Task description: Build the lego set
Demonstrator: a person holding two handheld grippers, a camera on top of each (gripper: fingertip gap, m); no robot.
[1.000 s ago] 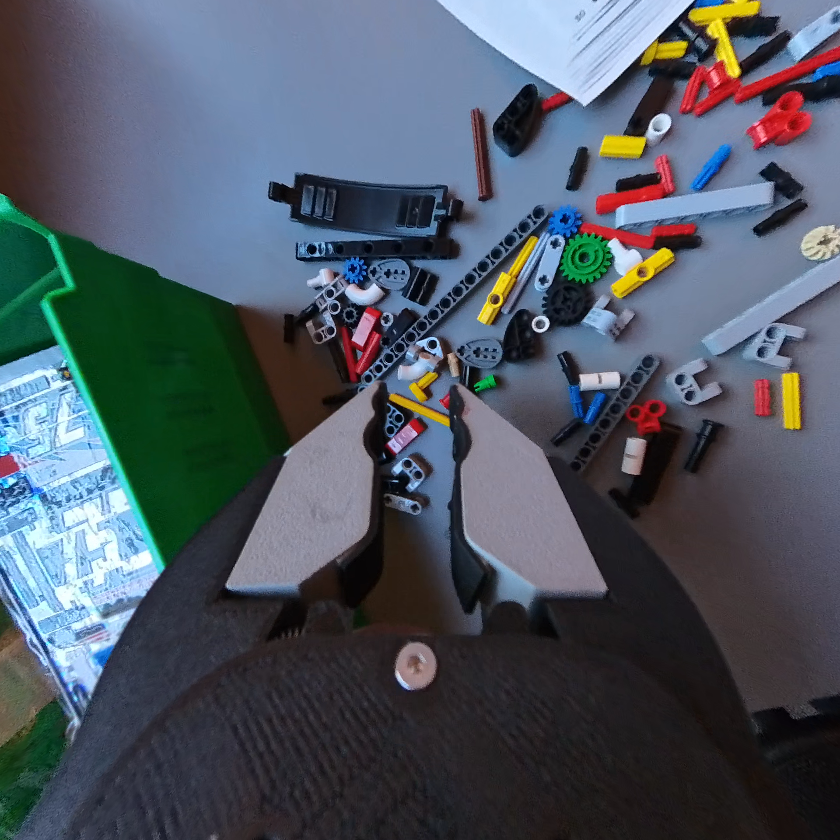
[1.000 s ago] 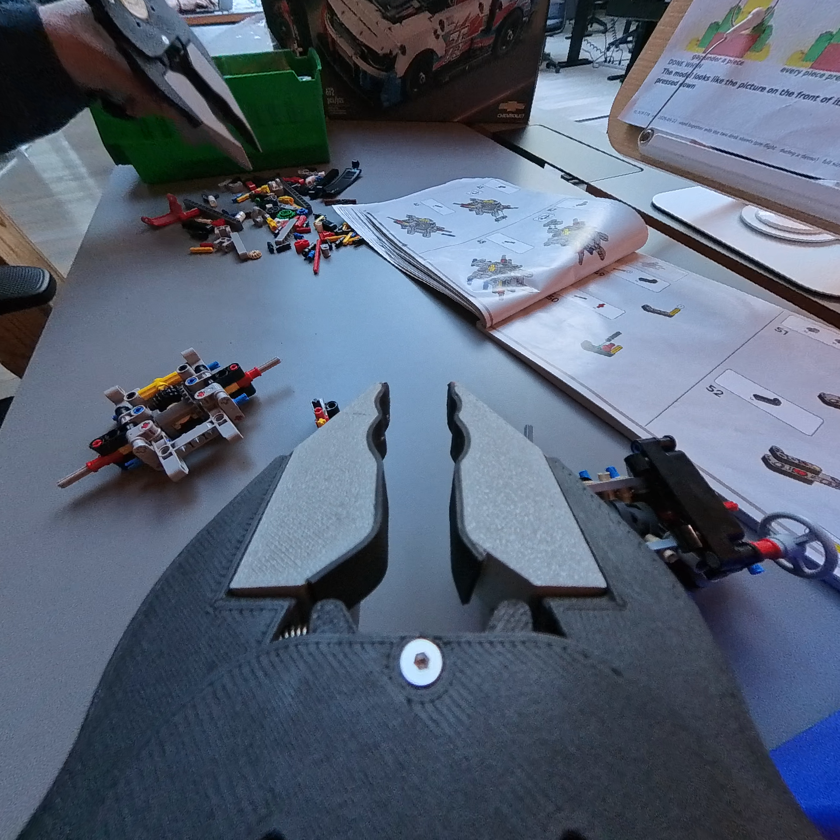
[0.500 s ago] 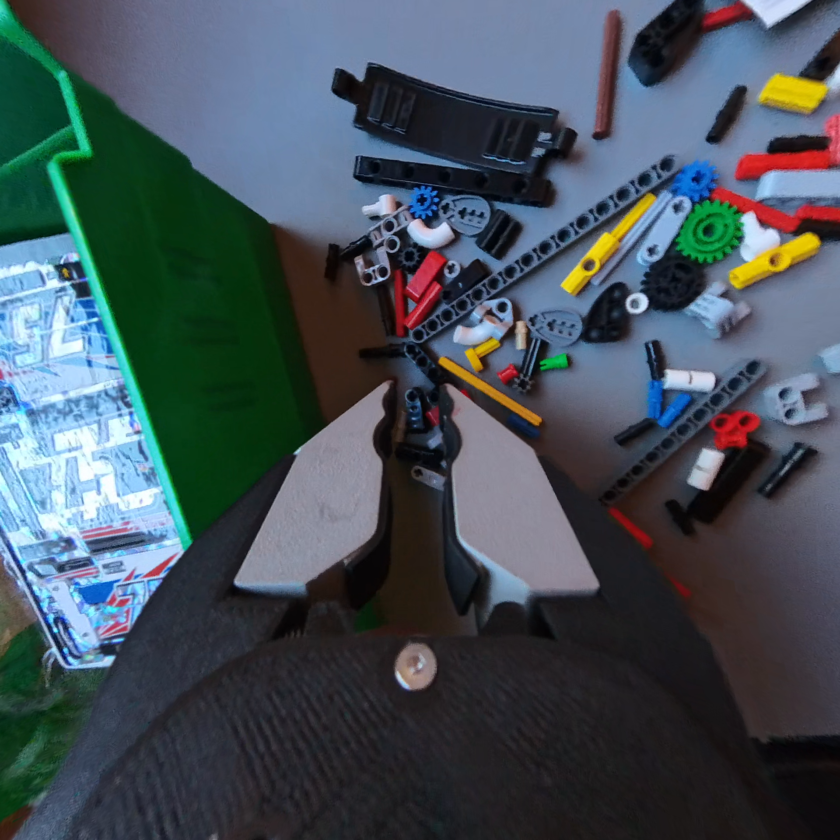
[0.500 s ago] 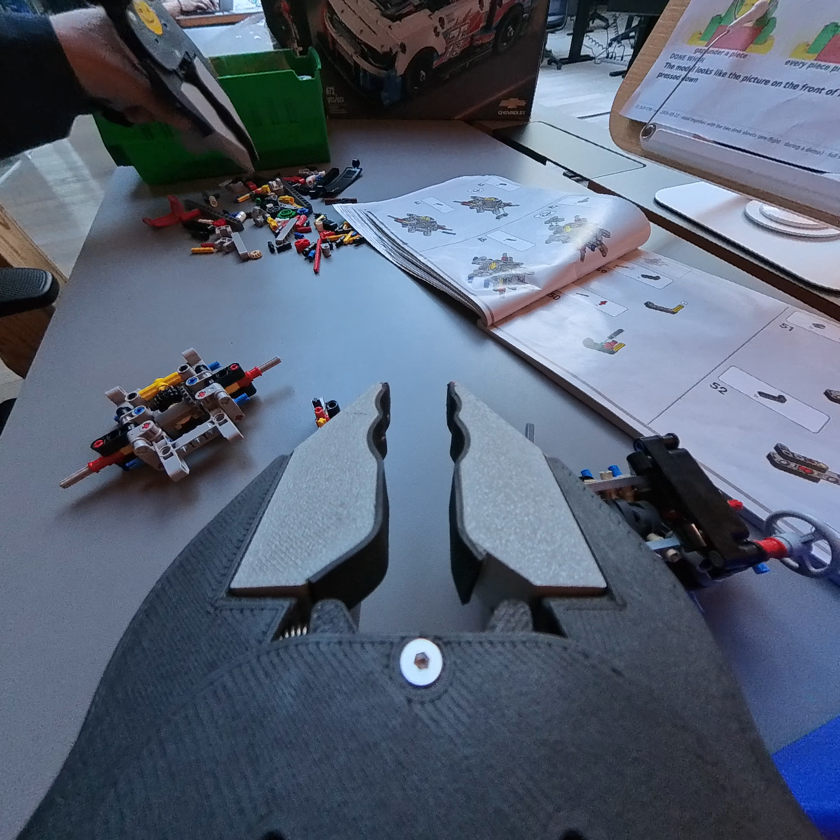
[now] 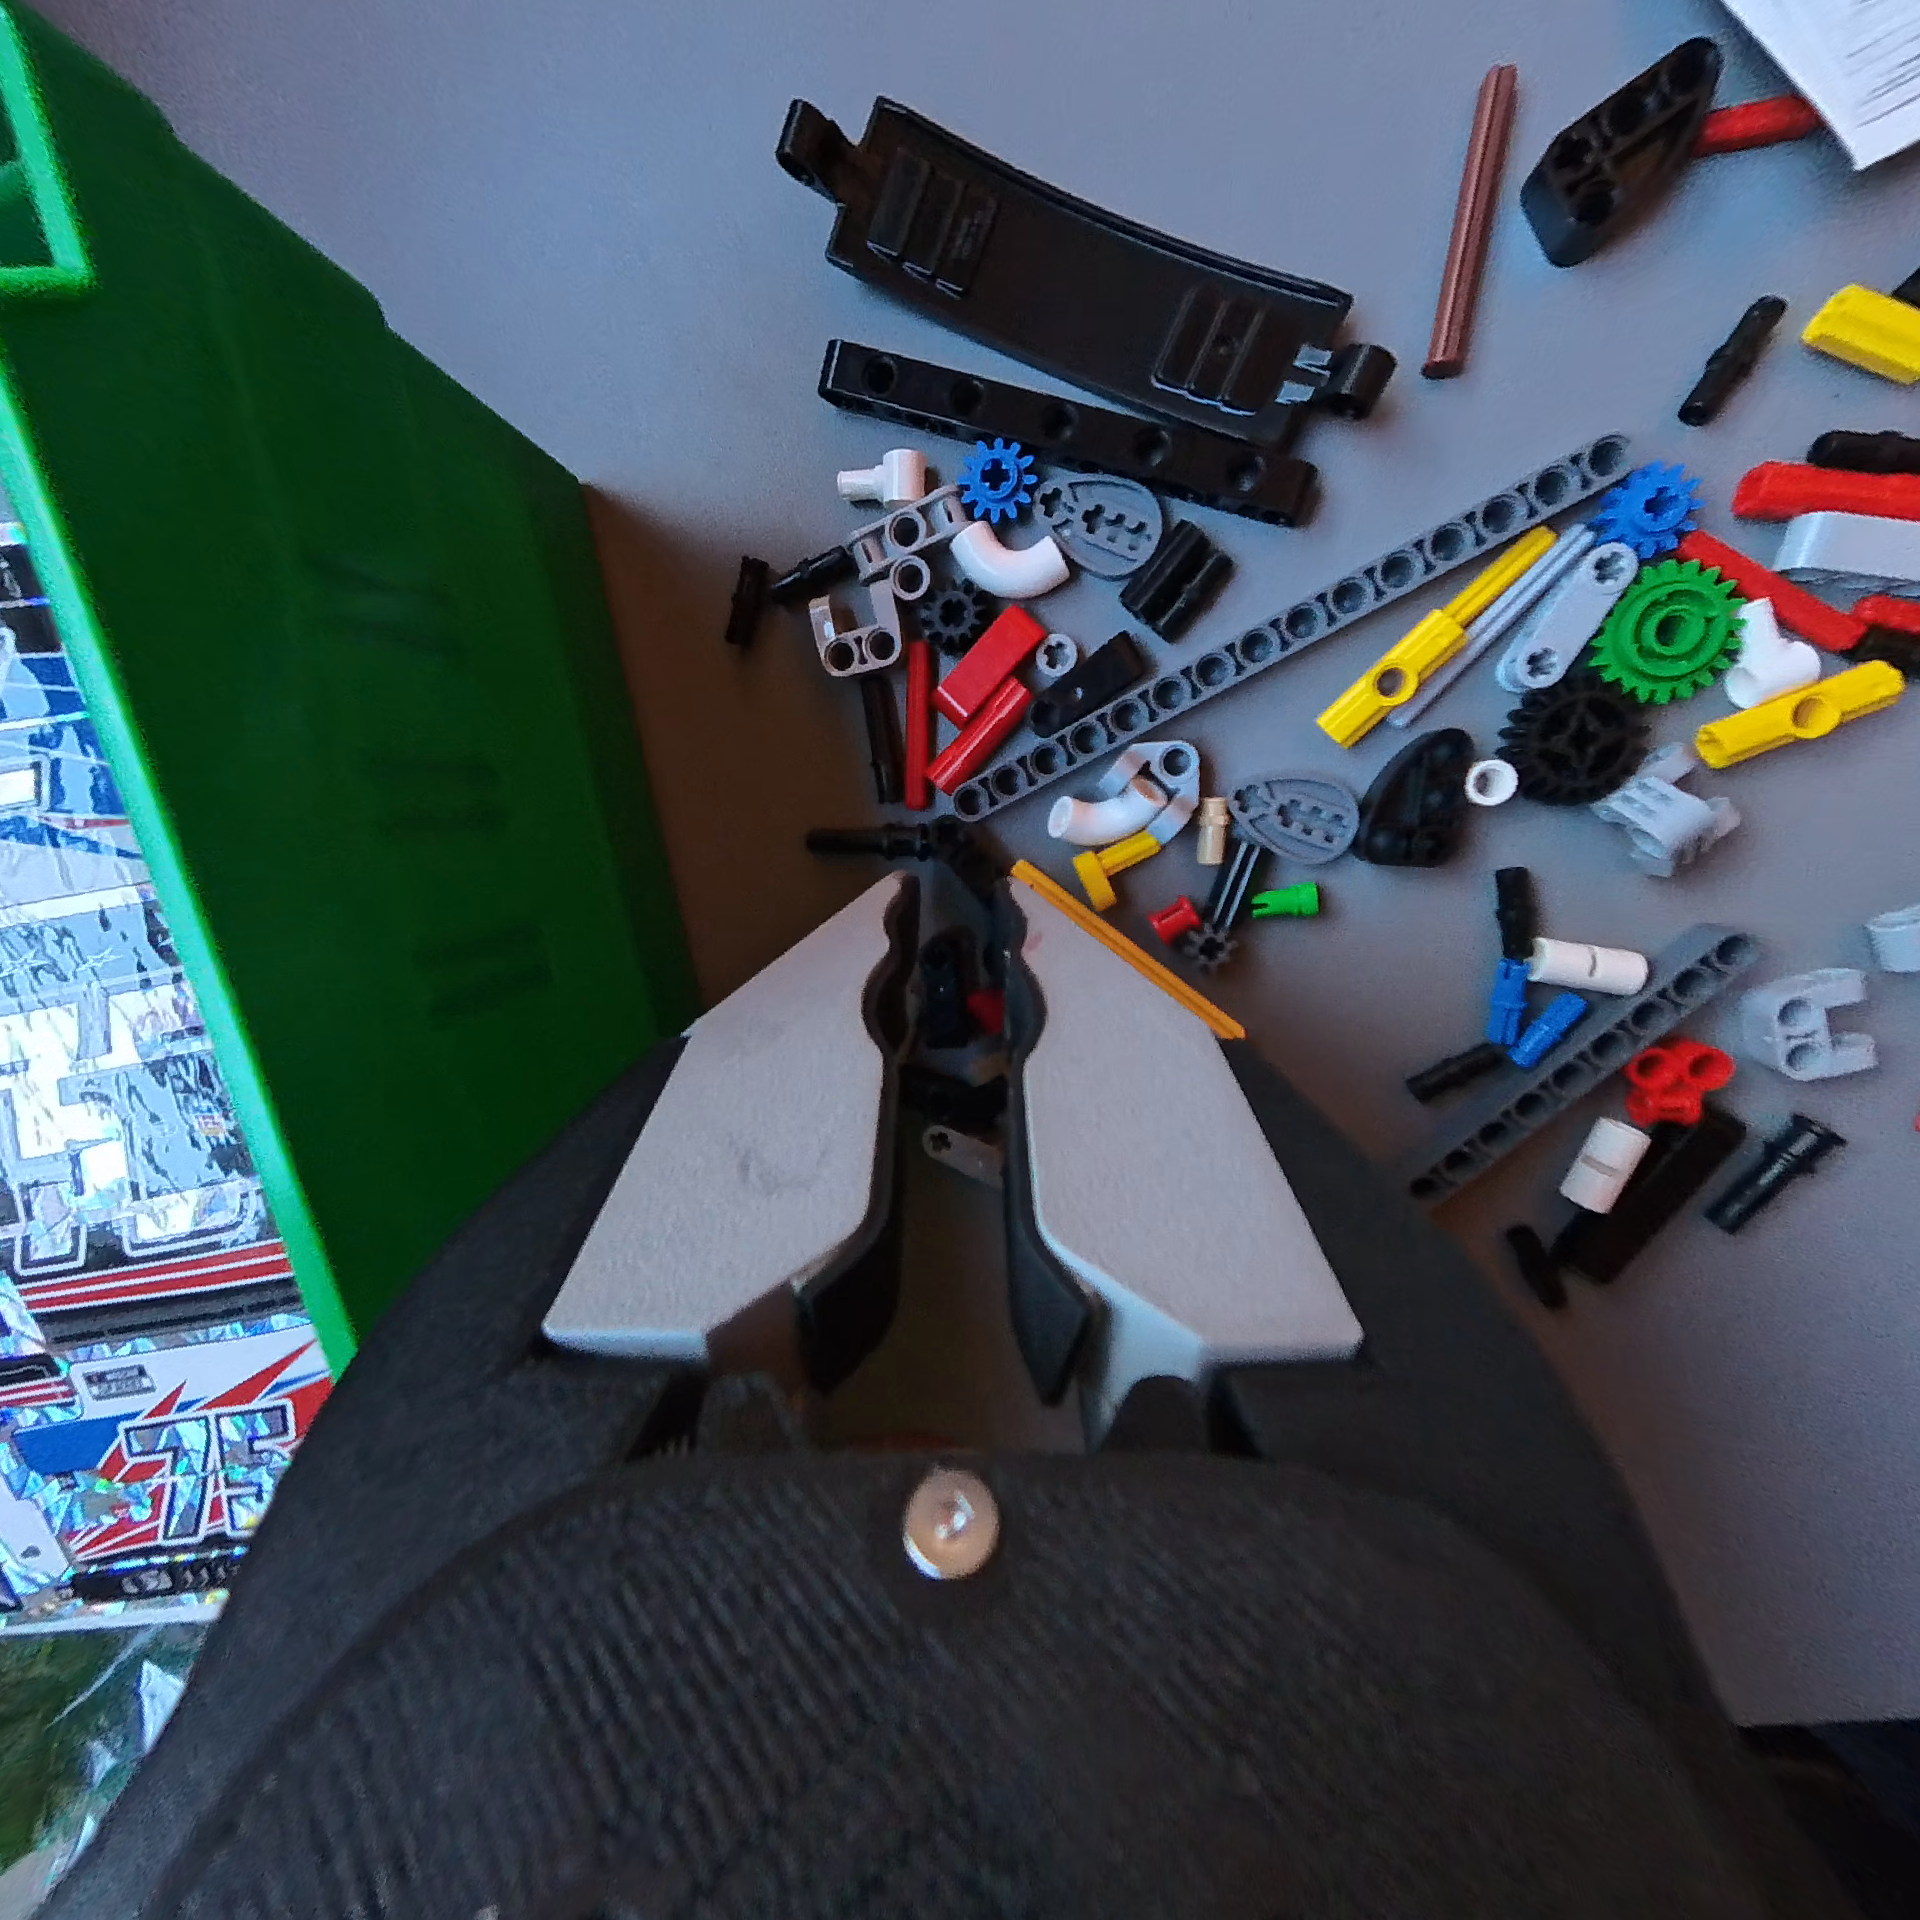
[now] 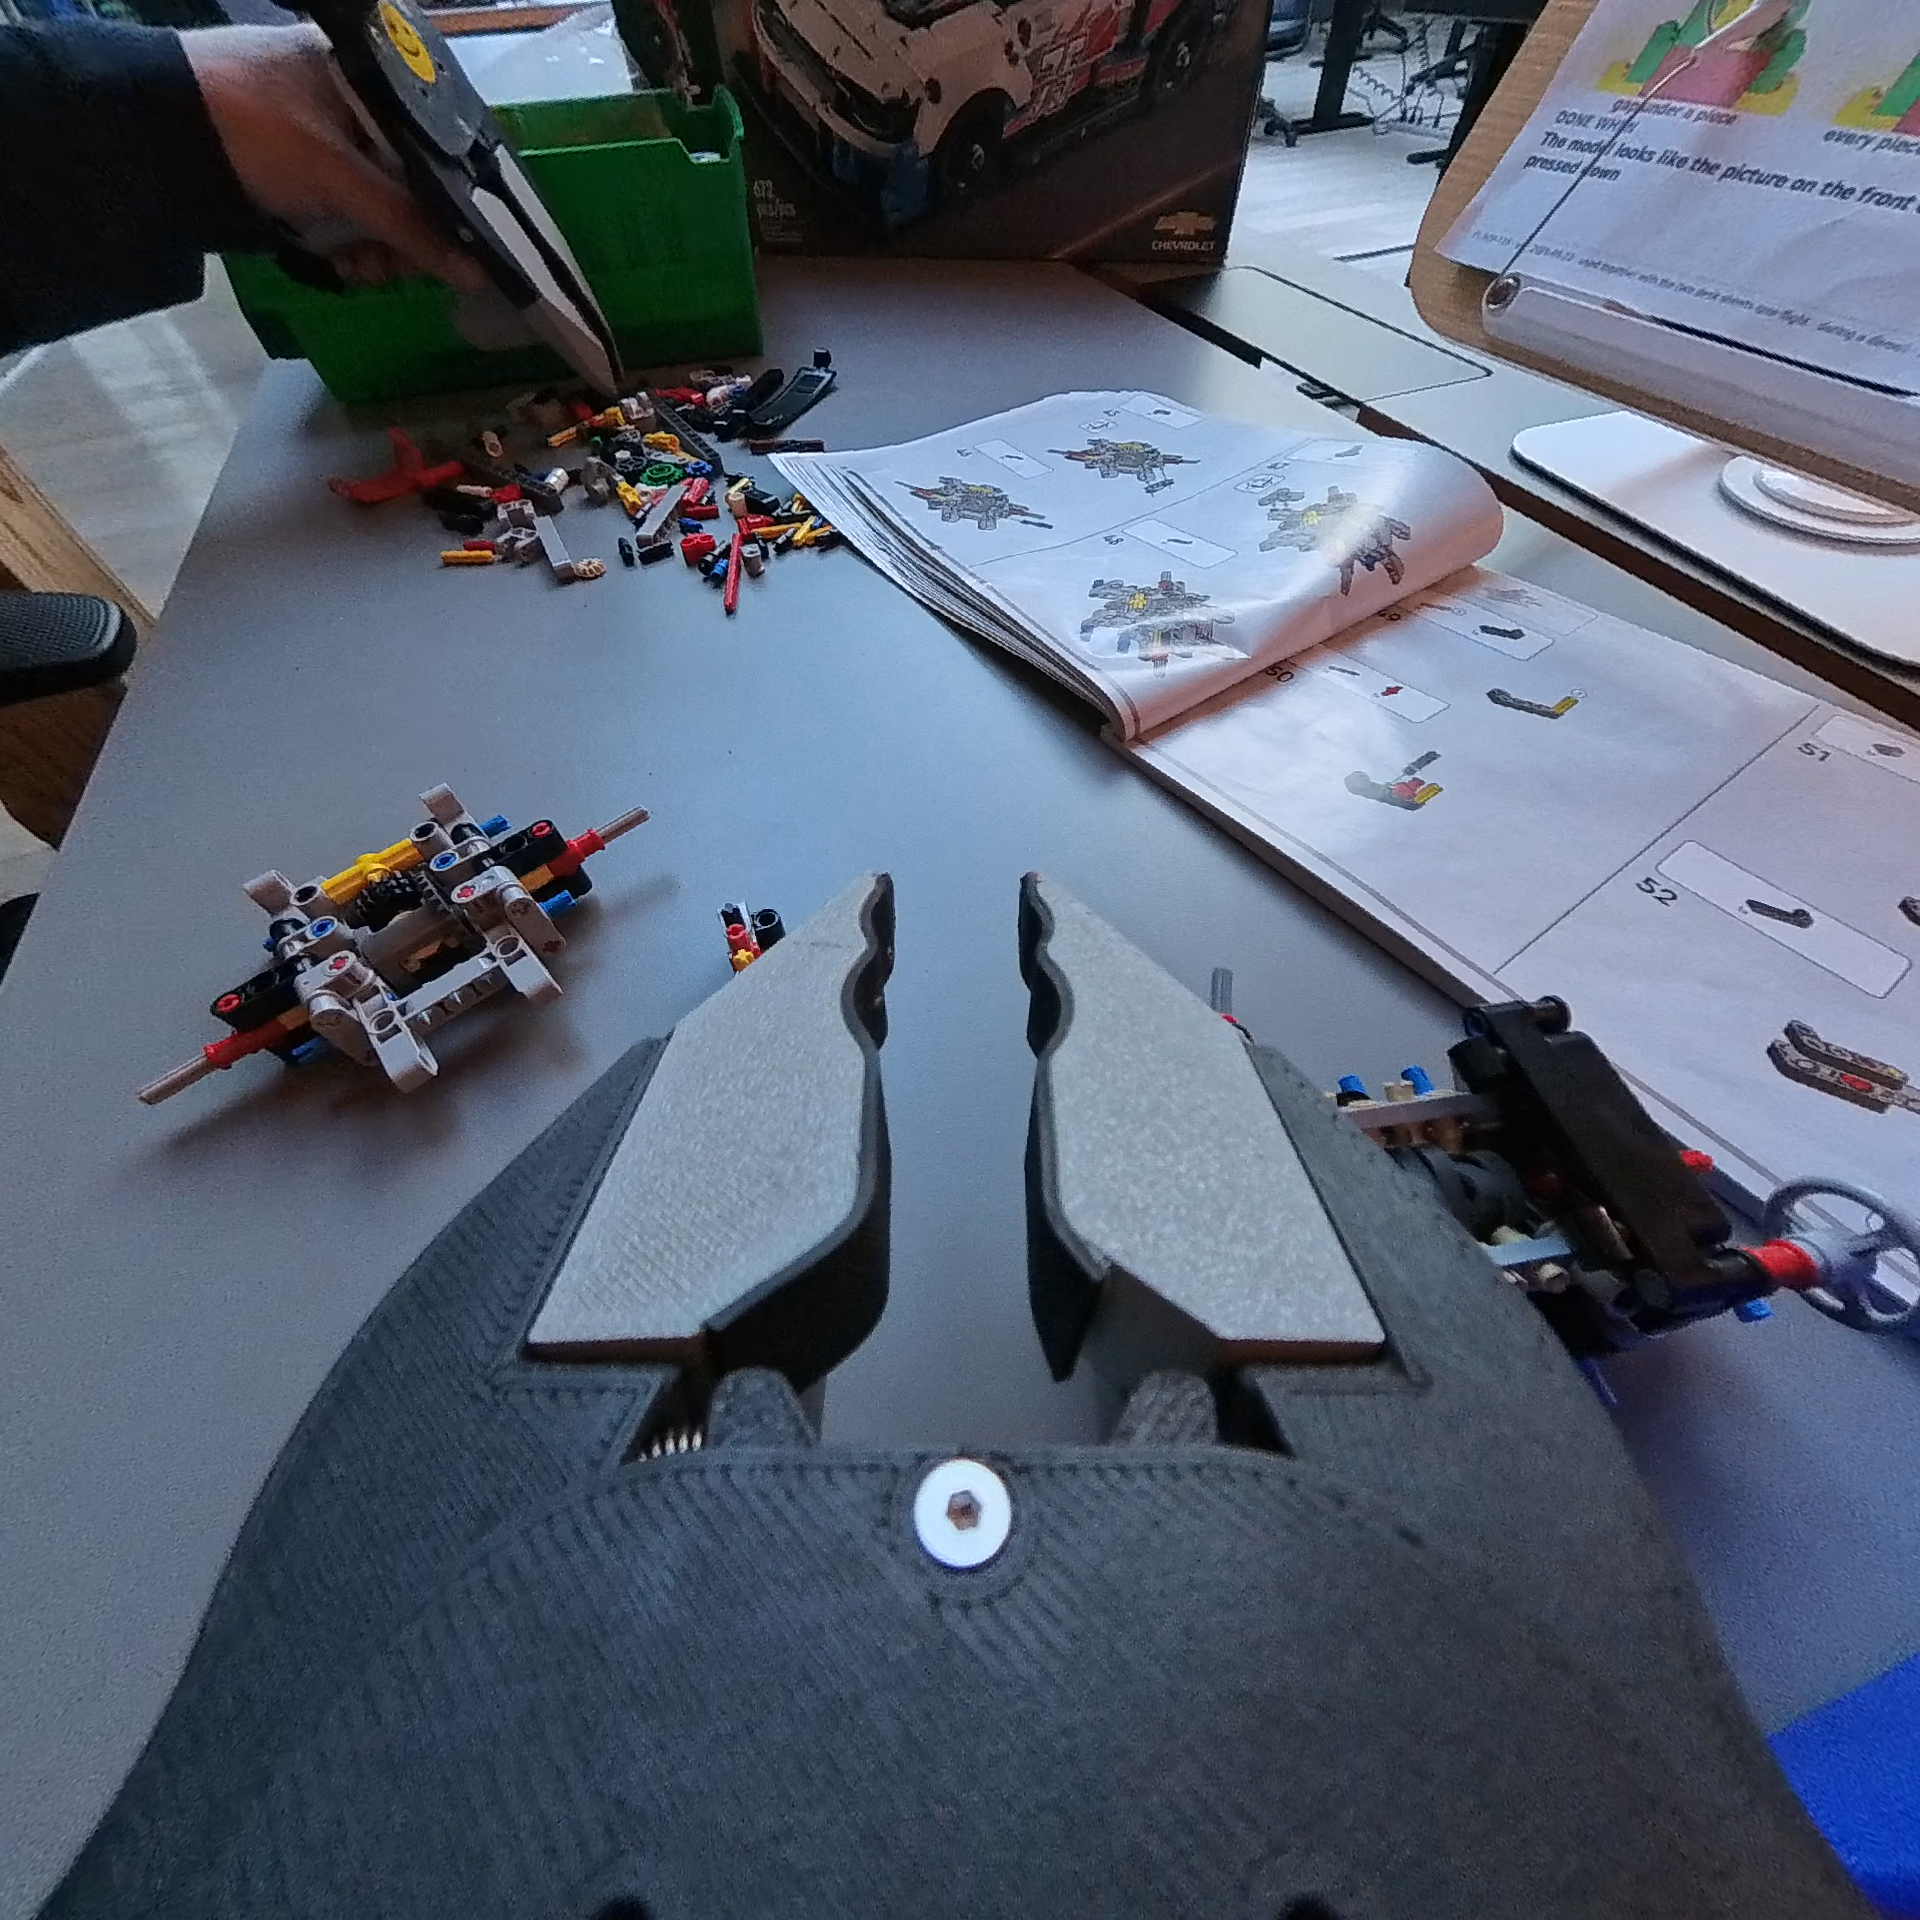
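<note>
My left gripper (image 5: 961,904) points down at the near edge of a pile of small building-toy parts (image 5: 1299,644), next to the green bin (image 5: 312,727). Its jaws are nearly together on a small black and red piece (image 5: 951,987), and both pads touch it. The piece still sits low among other parts on the grey table (image 5: 623,156). The right wrist view shows this gripper (image 6: 603,364) in a person's hand, tips at the pile. My right gripper (image 6: 956,904) is open and empty, hovering over the bare table. A tiny black, red and yellow piece (image 6: 748,930) lies just left of its left finger.
A part-built assembly (image 6: 395,935) lies left of the right gripper and a darker one with a grey wheel (image 6: 1579,1164) to its right. An open instruction booklet (image 6: 1195,540) covers the right side. A car-picture box (image 6: 987,114) stands behind the green bin (image 6: 644,239). The left gripper's tips are roughly 50 centimetres from the right gripper's.
My left gripper moved down and toward the bin side of the pile, and its jaws narrowed around the black and red piece. My right gripper stayed put and open.
</note>
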